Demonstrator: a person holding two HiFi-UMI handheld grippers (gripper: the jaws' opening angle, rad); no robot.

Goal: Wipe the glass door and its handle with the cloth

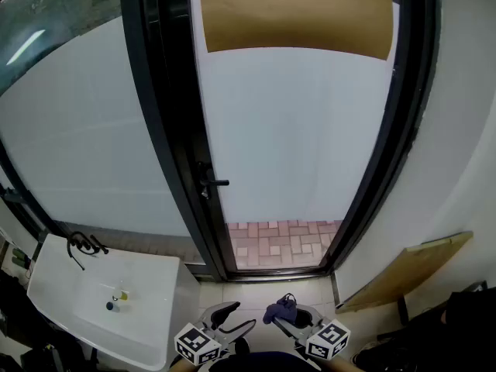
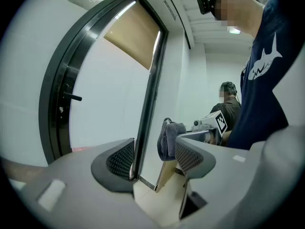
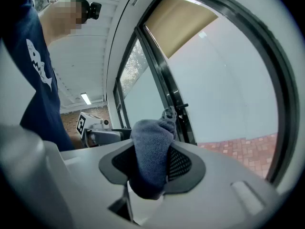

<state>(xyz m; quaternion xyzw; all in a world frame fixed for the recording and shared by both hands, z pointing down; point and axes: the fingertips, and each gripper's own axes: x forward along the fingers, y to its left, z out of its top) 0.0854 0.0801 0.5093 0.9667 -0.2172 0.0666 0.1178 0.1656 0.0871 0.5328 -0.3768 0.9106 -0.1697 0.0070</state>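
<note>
Right gripper (image 1: pixel 293 318) clamped on the blue cloth (image 1: pixel 280 310), wad bulging past the jaw tips. Left gripper (image 1: pixel 235 321) has jaws apart, with only floor and door frame seen between them. Glass door (image 1: pixel 294 130) stands ahead of both, not touched. Its handle (image 1: pixel 211 182) is up-left of the left gripper. White table (image 1: pixel 70 285) lies further left. A wooden board (image 1: pixel 407 273) leans right of the right gripper.

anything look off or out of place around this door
Nothing spilled or broken. Two oddities: a brown sheet covers only the top of the glass door, and a flat board leans tilted against the right wall beside it.
</note>
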